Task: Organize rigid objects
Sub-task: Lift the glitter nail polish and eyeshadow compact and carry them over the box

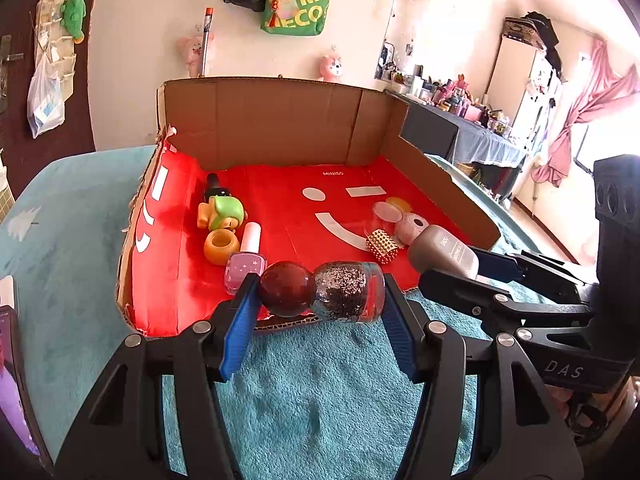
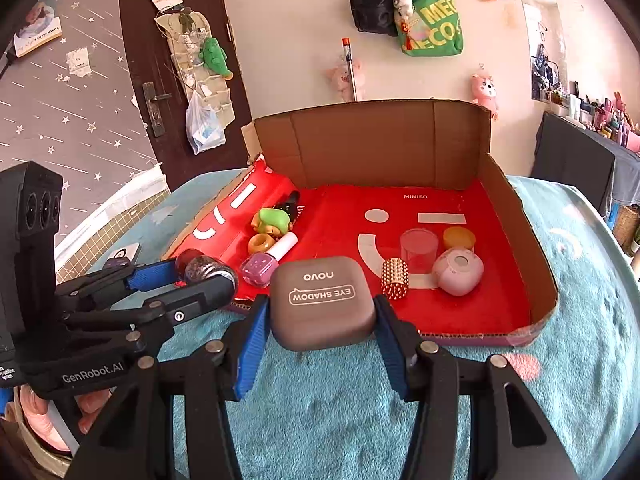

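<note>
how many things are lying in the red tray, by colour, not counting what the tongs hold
Pink: 2, nail polish and round case
Orange: 2, ring and disc
Green: 1, toy
Black: 1, bottle
Gold: 1, studded cylinder
Clear: 1, cup
Total: 8

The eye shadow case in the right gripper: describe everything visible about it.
The eye shadow case is a taupe, rounded-square compact that looks like matte plastic, lid closed, with "EYE SHADOW" and "novo" printed in white, reading upside down in the right wrist view. The right gripper clamps it by two opposite sides between blue pads, lid facing the camera, at the near open edge of the cardboard tray. No other object visibly touches it.
</note>
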`<action>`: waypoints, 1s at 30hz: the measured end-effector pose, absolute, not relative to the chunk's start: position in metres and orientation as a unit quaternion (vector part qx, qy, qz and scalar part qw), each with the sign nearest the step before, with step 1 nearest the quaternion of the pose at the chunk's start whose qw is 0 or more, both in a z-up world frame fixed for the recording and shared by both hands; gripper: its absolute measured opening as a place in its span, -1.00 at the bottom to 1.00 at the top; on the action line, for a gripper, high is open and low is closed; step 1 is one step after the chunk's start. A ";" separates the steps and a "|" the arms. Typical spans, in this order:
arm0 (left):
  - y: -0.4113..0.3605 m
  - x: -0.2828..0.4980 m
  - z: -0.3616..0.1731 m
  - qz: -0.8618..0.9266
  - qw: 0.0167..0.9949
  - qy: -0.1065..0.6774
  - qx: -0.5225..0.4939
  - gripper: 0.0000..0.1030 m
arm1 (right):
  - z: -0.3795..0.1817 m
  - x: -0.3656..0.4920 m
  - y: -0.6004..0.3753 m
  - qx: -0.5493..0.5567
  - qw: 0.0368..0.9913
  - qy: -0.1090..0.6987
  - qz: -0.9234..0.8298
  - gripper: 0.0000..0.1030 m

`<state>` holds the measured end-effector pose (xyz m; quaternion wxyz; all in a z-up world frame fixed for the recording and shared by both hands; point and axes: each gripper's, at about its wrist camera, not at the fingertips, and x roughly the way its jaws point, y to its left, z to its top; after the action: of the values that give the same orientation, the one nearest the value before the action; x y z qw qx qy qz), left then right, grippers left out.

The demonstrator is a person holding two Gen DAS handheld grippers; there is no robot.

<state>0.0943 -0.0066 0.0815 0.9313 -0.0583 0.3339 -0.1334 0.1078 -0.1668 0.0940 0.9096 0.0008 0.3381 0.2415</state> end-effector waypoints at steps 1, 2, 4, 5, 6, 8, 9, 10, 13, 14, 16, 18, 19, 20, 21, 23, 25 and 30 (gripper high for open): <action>-0.007 0.096 0.081 -0.135 0.930 0.337 -0.059 0.10 | 0.094 0.110 -0.166 0.000 0.909 0.340 0.242 0.05; -0.006 0.099 0.080 -0.137 0.928 0.341 -0.060 0.10 | 0.095 0.113 -0.165 -0.001 0.907 0.343 0.244 0.05; -0.005 0.103 0.078 -0.138 0.925 0.349 -0.059 0.10 | 0.095 0.120 -0.165 -0.002 0.905 0.349 0.245 0.05; -0.005 0.107 0.077 -0.138 0.924 0.353 -0.057 0.10 | 0.095 0.123 -0.164 -0.003 0.903 0.352 0.244 0.05; -0.005 0.109 0.076 -0.138 0.922 0.357 -0.056 0.10 | 0.094 0.127 -0.164 -0.004 0.902 0.357 0.245 0.05; -0.004 0.114 0.073 -0.140 0.918 0.366 -0.057 0.10 | 0.093 0.135 -0.163 -0.002 0.897 0.366 0.247 0.05; -0.003 0.116 0.072 -0.141 0.916 0.370 -0.057 0.10 | 0.092 0.139 -0.163 -0.001 0.894 0.371 0.249 0.05; -0.003 0.118 0.070 -0.141 0.915 0.373 -0.056 0.10 | 0.090 0.142 -0.163 0.000 0.892 0.377 0.249 0.05; -0.004 0.123 0.064 -0.141 0.910 0.386 -0.053 0.10 | 0.083 0.153 -0.161 0.002 0.883 0.397 0.249 0.05; -0.003 0.125 0.061 -0.141 0.908 0.391 -0.053 0.10 | 0.081 0.156 -0.160 0.003 0.880 0.403 0.250 0.05; -0.003 0.128 0.058 -0.143 0.905 0.398 -0.054 0.10 | 0.076 0.161 -0.158 0.003 0.875 0.414 0.252 0.05; -0.002 0.131 0.054 -0.143 0.902 0.403 -0.056 0.10 | 0.071 0.166 -0.156 0.002 0.871 0.424 0.250 0.05; -0.002 0.133 0.053 -0.141 0.902 0.404 -0.055 0.10 | 0.069 0.168 -0.155 0.003 0.868 0.428 0.250 0.05; -0.001 0.135 0.051 -0.138 0.902 0.406 -0.055 0.10 | 0.067 0.169 -0.154 0.003 0.866 0.431 0.252 0.05; 0.000 0.136 0.050 -0.138 0.901 0.408 -0.057 0.10 | 0.065 0.170 -0.154 0.004 0.864 0.435 0.254 0.05; 0.000 0.139 0.048 -0.137 0.899 0.411 -0.056 0.10 | 0.062 0.172 -0.152 0.003 0.861 0.441 0.254 0.05; 0.000 0.142 0.045 -0.133 0.899 0.415 -0.053 0.10 | 0.058 0.173 -0.150 0.003 0.858 0.446 0.256 0.05; 0.002 0.151 0.039 -0.125 0.898 0.418 -0.057 0.10 | 0.052 0.178 -0.148 0.002 0.856 0.453 0.251 0.05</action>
<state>0.1509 0.0022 0.0392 0.8979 -0.0572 0.4182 -0.1248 0.1776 -0.1478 0.0522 0.8556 0.0024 0.4528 0.2509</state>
